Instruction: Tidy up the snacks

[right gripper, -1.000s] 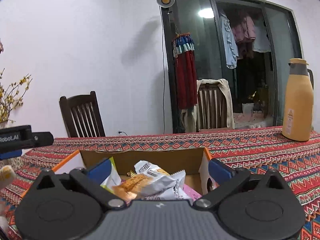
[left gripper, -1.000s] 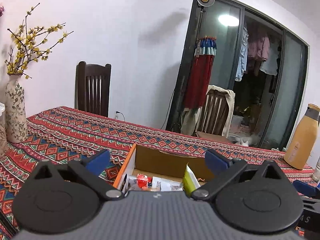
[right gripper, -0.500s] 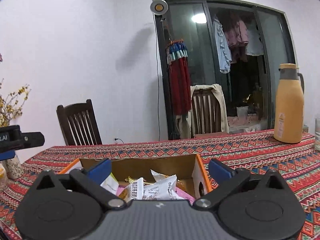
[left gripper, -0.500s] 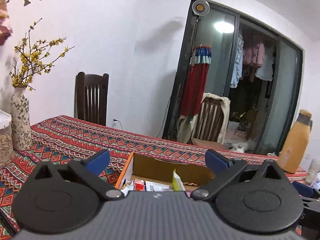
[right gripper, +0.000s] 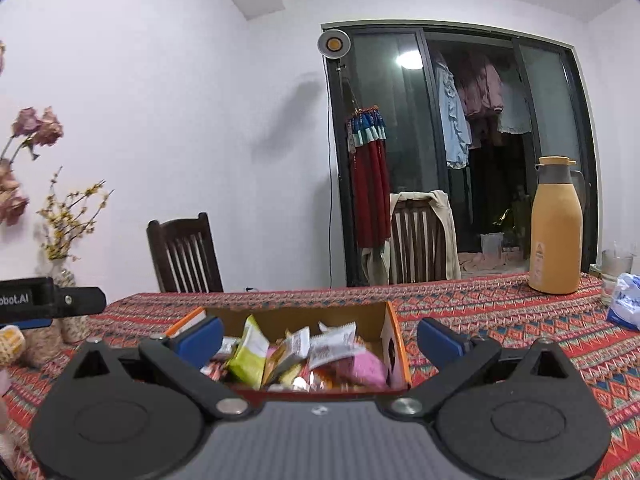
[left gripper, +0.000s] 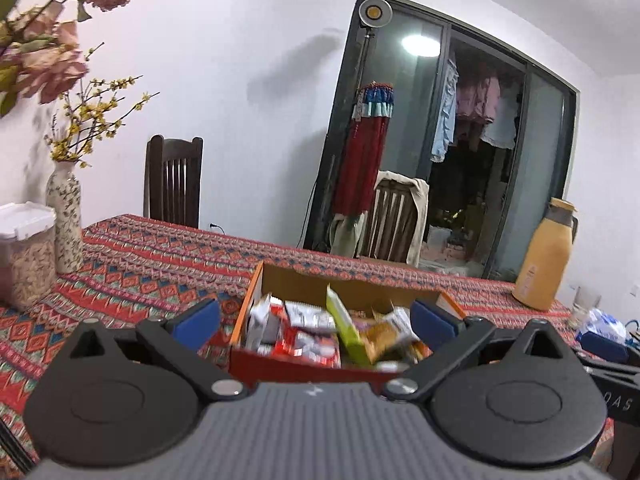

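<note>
Both cams pulled back since earlier, box [right gripper: 394, 344] w/ snacks [right gripper: 250, 354] now fuller in view; left gripper [left gripper: 314, 322] & right gripper [right gripper: 320, 338] wide open, empty; pick one top packet, approach slow

Dim indoor light, ceiling lamp [left gripper: 420, 45] glare on glass, motion-blurred snacks [right gripper: 304, 356], fisheye-bent edges.

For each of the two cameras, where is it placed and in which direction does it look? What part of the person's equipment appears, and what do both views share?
Left wrist: sits on the left gripper, facing across the table at the snack box; its open blue fingers show, plus part of the other gripper at the right edge.
Right wrist: sits on the right gripper, facing the same box more squarely; its open fingers show, and the other gripper at the left edge.
Shared: the box, orange jug, chairs, glass door.
</note>
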`<state>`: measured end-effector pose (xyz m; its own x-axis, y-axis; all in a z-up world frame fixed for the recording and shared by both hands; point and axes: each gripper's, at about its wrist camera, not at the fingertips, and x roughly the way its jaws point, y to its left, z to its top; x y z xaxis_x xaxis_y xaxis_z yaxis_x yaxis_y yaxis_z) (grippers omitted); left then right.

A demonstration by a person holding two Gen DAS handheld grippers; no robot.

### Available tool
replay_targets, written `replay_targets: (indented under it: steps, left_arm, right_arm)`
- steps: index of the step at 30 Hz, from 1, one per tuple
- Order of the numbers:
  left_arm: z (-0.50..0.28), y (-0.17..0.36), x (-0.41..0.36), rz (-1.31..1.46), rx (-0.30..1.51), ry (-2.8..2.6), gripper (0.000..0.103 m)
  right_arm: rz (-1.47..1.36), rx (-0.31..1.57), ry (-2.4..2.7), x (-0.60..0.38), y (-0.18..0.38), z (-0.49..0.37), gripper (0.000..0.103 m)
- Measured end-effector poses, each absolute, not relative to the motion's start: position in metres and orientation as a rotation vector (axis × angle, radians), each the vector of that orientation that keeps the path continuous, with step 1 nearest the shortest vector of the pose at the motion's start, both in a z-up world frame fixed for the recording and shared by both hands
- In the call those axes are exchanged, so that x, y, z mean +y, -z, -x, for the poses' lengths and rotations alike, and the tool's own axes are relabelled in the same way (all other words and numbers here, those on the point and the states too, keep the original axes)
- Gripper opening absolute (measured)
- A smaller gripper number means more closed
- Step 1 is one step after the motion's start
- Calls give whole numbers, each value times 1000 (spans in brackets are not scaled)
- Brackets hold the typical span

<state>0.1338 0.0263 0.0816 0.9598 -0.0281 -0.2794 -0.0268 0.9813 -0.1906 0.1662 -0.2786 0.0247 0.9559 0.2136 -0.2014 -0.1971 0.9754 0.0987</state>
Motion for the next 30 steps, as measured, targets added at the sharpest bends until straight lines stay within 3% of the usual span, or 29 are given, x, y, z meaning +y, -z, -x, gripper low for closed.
replay_targets:
  steps: [15, 30]
  left_arm:
    - [-52, -43, 28, 121, 349, 15, 103]
    - [-43, -16, 27, 84, 409, 21, 103]
  right_arm:
    - [-81, 301, -207, -289, 9, -80, 103]
    - [-78, 390, -194, -291, 30, -77, 103]
